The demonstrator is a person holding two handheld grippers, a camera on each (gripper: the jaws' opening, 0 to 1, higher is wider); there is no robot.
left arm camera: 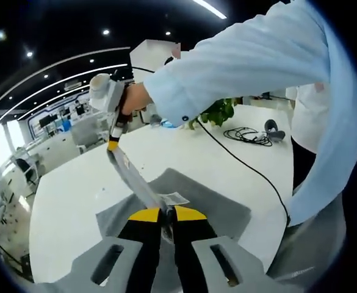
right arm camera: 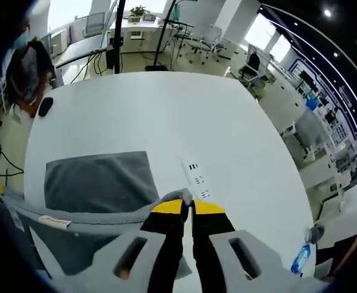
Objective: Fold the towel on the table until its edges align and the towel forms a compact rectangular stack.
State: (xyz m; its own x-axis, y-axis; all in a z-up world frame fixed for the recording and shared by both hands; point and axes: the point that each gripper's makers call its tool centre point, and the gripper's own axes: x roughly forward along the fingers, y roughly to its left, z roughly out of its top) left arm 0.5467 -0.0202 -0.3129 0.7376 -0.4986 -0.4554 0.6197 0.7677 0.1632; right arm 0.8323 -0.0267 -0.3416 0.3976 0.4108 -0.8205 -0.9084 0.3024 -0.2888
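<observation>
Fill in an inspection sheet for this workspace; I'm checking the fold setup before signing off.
Surface: white table, mostly bare.
Job's things: grey towel lying on the table, one edge lifted and stretched between both grippers; a white label shows on it.
Clutter: white power strip beside the towel; potted plant at the far edge; water bottle at the table's edge.
Grippers: left hand-held gripper shut on the towel; right hand-held gripper shut on the towel's edge.
Cables: black cable across the table, with a coil.
Surroundings: open office with desks, chairs and ceiling lights.
</observation>
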